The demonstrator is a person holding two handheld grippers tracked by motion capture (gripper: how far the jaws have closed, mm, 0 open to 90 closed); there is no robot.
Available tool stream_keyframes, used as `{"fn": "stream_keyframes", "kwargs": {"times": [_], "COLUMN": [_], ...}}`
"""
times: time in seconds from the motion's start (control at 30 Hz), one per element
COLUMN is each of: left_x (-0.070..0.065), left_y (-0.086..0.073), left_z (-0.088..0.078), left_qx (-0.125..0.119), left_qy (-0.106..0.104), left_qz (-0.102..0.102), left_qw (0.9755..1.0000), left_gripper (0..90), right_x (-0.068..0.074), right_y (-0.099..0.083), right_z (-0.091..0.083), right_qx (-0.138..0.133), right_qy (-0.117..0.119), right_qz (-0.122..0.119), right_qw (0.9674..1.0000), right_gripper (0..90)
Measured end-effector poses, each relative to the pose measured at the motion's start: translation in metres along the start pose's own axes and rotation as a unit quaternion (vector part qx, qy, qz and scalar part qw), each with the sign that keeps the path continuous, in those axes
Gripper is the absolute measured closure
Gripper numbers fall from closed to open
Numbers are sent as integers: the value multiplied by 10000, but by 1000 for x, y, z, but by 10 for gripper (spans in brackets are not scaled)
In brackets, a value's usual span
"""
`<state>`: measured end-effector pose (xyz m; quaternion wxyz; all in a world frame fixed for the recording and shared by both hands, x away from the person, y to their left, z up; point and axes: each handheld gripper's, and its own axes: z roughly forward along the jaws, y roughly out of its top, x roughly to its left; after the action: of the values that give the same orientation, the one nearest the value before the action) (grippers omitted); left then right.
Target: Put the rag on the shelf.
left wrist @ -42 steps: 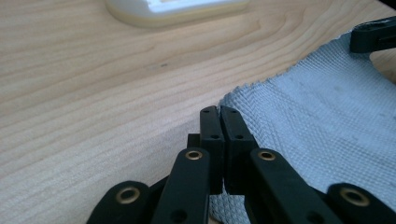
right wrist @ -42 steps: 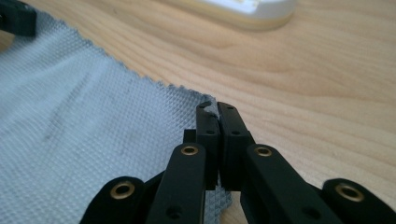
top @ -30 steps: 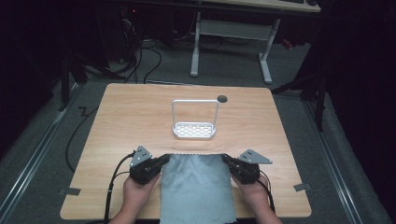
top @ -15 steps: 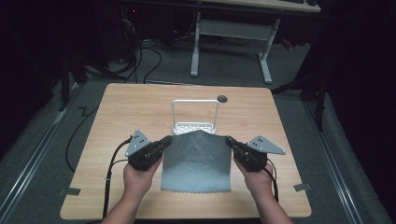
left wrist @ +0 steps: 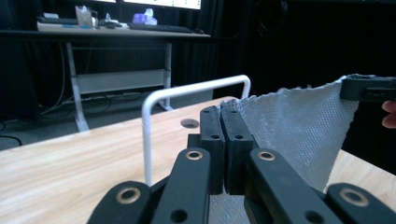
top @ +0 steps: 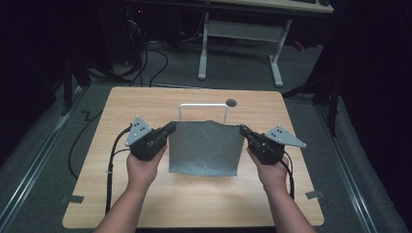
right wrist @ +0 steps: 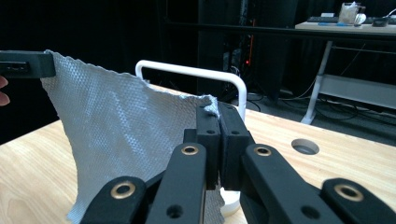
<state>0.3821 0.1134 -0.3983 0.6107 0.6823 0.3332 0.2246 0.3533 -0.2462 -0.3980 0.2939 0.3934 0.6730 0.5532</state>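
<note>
A grey woven cloth (top: 206,148) hangs stretched between my two grippers above the wooden table (top: 121,111). My left gripper (top: 171,127) is shut on the cloth's upper left corner, my right gripper (top: 241,129) on its upper right corner. The cloth's lower edge hangs just over the table. In the left gripper view the jaws pinch the cloth (left wrist: 299,126) at its corner, and the other gripper holds the far corner (left wrist: 369,87). Behind the cloth stands a white wire rack (top: 203,108), its bar (right wrist: 191,71) showing above the cloth (right wrist: 126,126) in the right gripper view.
A round cable hole (top: 231,102) sits in the table behind the rack. Another desk with white legs (top: 238,34) stands beyond the table on the grey floor. Black cables (top: 112,155) trail from the left gripper over the table's left part.
Both grippers have risen and moved forward with the cloth's corners. The cloth, flat on the table a second ago, now hangs lifted in front of the rack.
</note>
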Motion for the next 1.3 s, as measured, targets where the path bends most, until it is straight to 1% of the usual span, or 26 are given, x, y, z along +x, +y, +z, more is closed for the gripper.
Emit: {"fn": "stream_keyframes", "kwargs": {"times": [0.07,0.1,0.17,0.3,0.37,0.4,0.5,0.53,0.67,0.8,0.9,0.97,1.1,1.13,1.17,1.2,1.23,1.3], "left_x": [4,5,10,14,19,19,23,24,28,36,42,46,55,57,61,62,64,70], "left_y": [4,6,9,13,17,17,20,21,24,29,34,37,43,44,46,47,48,50], "left_z": [1,2,3,6,10,10,13,13,19,25,31,34,42,44,49,52,55,63], "left_qx": [-35,-67,-87,-96,-102,-102,-125,-155,-165,-217,-206,-224,-301,-309,-262,-248,-239,-157], "left_qy": [17,33,63,89,123,123,187,199,254,299,346,389,417,418,458,480,514,575], "left_qz": [1,-10,6,18,6,6,76,98,125,46,36,93,118,98,120,129,158,228], "left_qw": [10000,10000,9999,9999,9999,9999,9997,9996,9995,9993,9992,9990,9986,9986,9985,9985,9983,9980], "left_gripper": [895,894,895,894,895,895,894,894,895,895,894,894,895,895,894,894,894,894], "right_x": [-1,-2,-2,-2,-4,-4,-9,-9,-11,-16,-18,-20,-23,-24,-25,-29,-29,-33], "right_y": [3,6,12,18,24,24,30,30,34,38,43,46,54,56,58,62,62,66], "right_z": [1,2,4,7,12,12,20,20,27,38,45,49,58,60,63,70,70,79], "right_qx": [-25,-47,-94,-148,-169,-169,-187,-187,-185,-196,-185,-211,-270,-280,-298,-298,-298,-278], "right_qy": [-3,-11,-7,-26,-36,-36,-37,-37,-52,-82,-117,-119,-142,-151,-154,-176,-176,-210], "right_qz": [11,-27,-45,-97,-71,-71,-59,-59,31,89,32,23,7,38,34,66,66,65], "right_qw": [10000,10000,9999,9998,9998,9998,9998,9998,9998,9997,9998,9997,9995,9995,9994,9994,9994,9994], "right_gripper": [893,893,893,893,893,893,893,893,893,893,894,893,894,894,894,894,894,894]}}
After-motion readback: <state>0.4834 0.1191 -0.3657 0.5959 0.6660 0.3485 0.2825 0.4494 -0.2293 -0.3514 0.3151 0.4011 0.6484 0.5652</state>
